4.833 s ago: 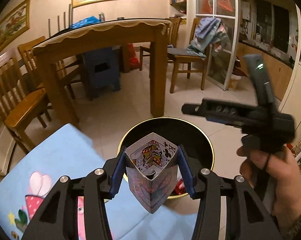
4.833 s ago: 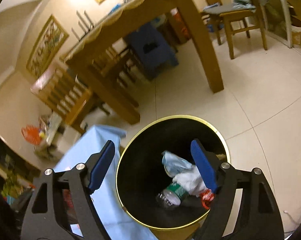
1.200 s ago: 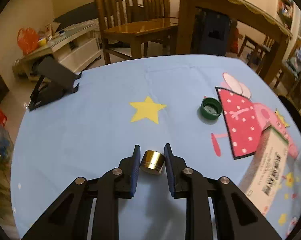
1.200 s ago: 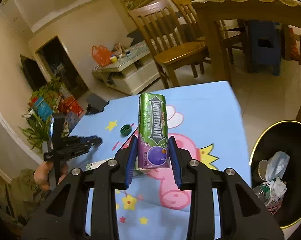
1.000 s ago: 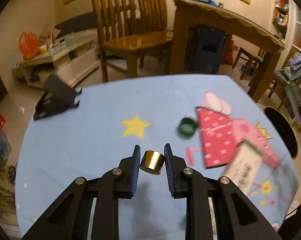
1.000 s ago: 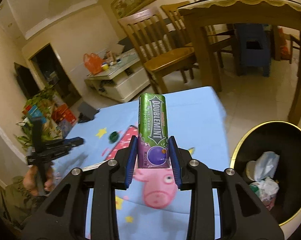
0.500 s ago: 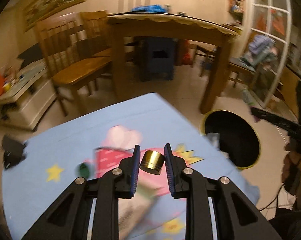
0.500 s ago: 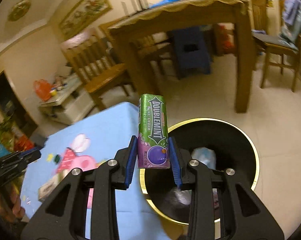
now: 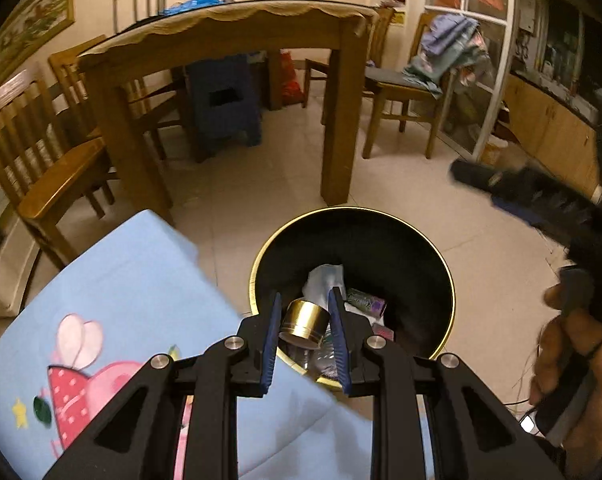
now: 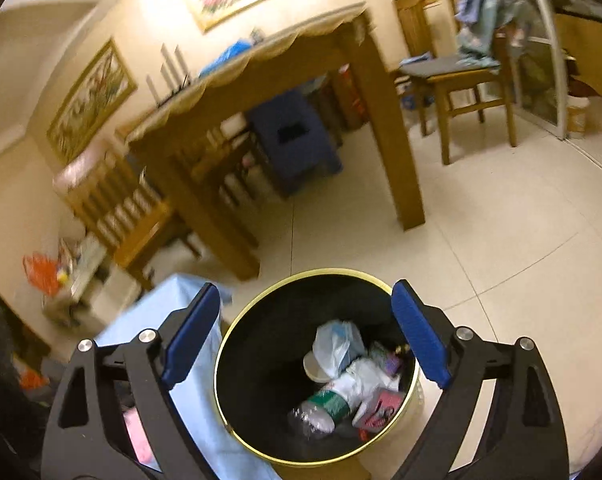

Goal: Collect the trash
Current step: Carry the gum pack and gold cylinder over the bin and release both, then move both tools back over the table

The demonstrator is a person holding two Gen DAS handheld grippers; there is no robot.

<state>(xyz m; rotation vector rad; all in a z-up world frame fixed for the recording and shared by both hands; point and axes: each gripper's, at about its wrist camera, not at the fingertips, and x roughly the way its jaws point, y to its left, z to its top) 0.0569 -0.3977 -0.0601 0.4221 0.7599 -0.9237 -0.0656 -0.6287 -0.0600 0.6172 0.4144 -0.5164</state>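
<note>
over the black bin (image 9: 441, 264), left hand-held gripper (image 9: 303, 322) pinching gold cap (image 9: 303, 320), axis tilted up-right

Bin mouth (image 10: 261, 300) open above; trash (image 10: 349, 384) probably sits low.

The left gripper (image 9: 303, 322) is clamping a small gold cap (image 9: 304, 323) between its blue jaws, hanging over the near rim of a black, gold-rimmed bin (image 9: 405, 236). Crumpled white plastic (image 9: 324, 278) and a purple-green packet (image 9: 364, 300) are lying inside. A blue cartoon cloth (image 9: 133, 280) is covering the tabletop at left. At right, a hand (image 9: 569, 364) is gripping the blurred right gripper (image 9: 513, 190).
</note>
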